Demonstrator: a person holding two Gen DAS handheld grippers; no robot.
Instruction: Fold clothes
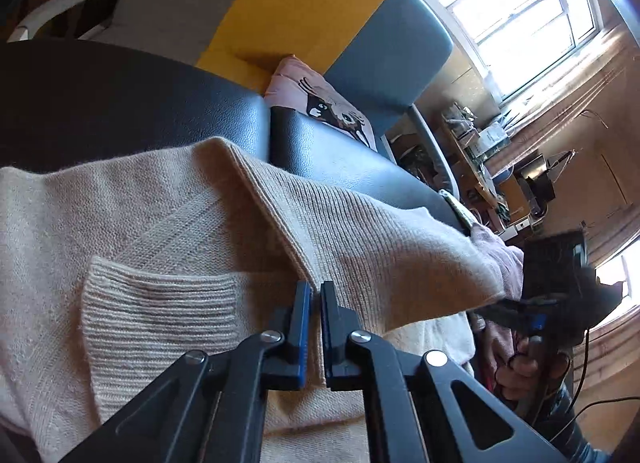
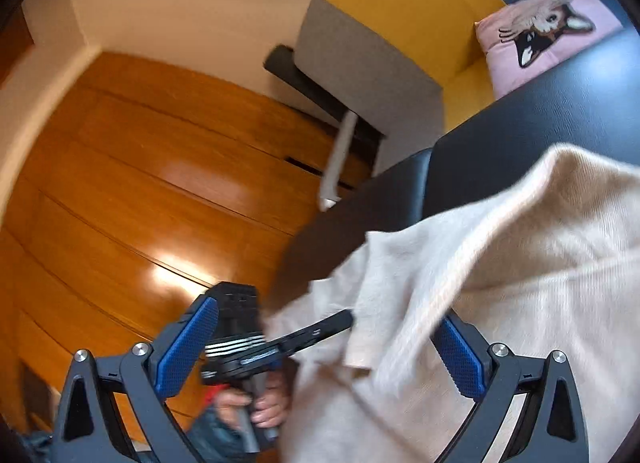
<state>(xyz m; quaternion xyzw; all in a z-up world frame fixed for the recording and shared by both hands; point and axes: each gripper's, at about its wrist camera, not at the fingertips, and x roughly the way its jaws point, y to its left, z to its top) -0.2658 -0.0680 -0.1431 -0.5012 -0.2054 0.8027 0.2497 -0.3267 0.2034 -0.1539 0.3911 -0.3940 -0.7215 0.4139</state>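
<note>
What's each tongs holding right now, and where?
Left tongs pinch the sweater at its folded ribbed edge. Right tongs are open, holding nothing.

A soft, fuzzy ribbed knit is seen in the beige sweater point(image 1: 208, 231); grained, faintly glossy black leather in the bench point(image 1: 152, 111); polished glossy wood in the floor point(image 2: 132, 191); matt black plastic with blue dimpled pads in the right gripper point(image 2: 320, 359)

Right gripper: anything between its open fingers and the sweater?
Nothing visible. The right gripper is open with the beige sweater draped directly between its fingers; the left gripper already pinches an edge.
</note>
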